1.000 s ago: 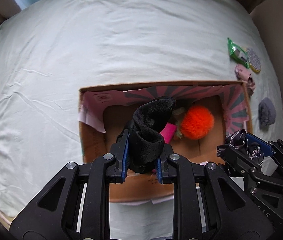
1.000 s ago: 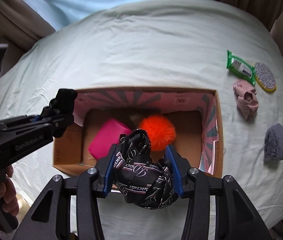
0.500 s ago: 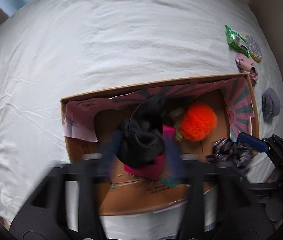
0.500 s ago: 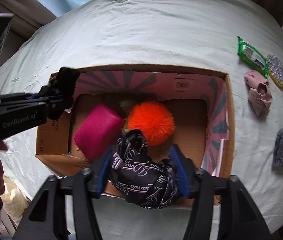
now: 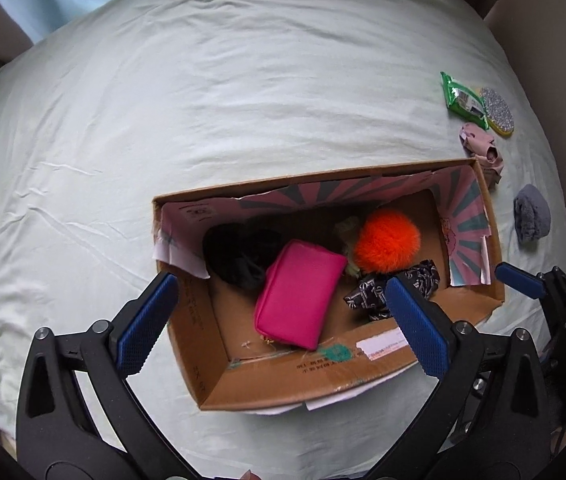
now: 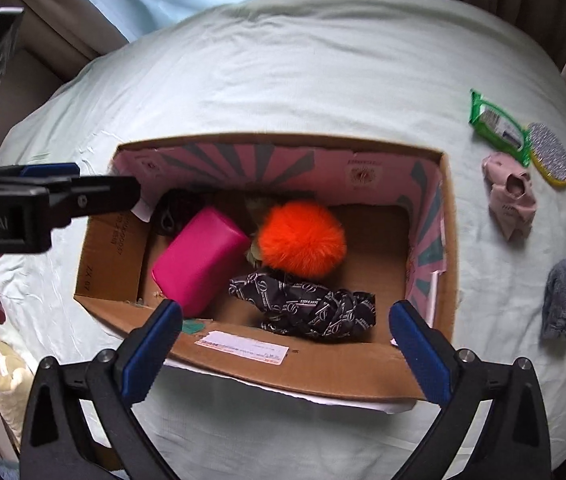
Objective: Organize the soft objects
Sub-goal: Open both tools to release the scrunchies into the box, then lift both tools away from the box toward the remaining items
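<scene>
Inside the cardboard box [image 6: 323, 364] on the bed [image 5: 243, 100], I now see the black cloth [image 5: 239, 256] and patterned scarf [image 6: 307, 306] lying released beside the pink pouch [image 5: 299, 300] and orange pompom [image 6: 303, 238]. My left tool [image 5: 279, 318] and right tool [image 6: 283, 344], both pinching a second ago, hover spread wide and empty.

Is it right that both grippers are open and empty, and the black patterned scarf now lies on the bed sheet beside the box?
Not quite. Both the left gripper and right gripper are open and empty, but the black patterned scarf lies inside the cardboard box, below the orange pompom, not on the bed sheet. The right wrist view shows it plainly.
</scene>
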Available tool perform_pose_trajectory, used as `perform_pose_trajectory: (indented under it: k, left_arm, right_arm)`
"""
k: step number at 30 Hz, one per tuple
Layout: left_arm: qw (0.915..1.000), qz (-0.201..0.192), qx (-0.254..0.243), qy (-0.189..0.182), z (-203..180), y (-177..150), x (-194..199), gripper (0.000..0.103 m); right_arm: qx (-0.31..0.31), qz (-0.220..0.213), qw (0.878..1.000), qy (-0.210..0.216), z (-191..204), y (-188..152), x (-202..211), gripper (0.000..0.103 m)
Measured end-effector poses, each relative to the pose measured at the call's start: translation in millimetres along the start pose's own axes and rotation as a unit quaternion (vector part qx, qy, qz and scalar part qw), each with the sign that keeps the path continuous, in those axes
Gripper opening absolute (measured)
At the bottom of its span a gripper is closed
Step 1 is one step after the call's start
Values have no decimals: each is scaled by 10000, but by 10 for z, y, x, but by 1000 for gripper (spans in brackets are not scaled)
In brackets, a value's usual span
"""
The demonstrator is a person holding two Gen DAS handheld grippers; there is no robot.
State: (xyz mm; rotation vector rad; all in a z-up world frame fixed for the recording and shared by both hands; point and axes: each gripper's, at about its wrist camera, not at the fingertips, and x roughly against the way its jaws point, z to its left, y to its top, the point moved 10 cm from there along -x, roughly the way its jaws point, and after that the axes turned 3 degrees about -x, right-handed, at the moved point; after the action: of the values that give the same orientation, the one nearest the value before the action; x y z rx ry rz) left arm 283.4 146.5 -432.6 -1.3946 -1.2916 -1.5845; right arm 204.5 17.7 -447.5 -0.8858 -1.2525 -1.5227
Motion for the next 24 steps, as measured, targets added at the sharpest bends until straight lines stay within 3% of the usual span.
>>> perform_pose_trajectory:
  k: [15,20,24]
  left_arm:
    - [9977,-676,16,103,3,-261,822,103]
    - [9929,-1131,30,373,45,-383,1290,103]
    - [9880,-1497,93,369,62,-474,1676,103]
  right_arm:
    - [69,-650,9977,-183,203,16,741,103]
    - [114,-899,9953,-334,301,18,1120,103]
    - [33,-1185,9925,-301,378,33,1492,103]
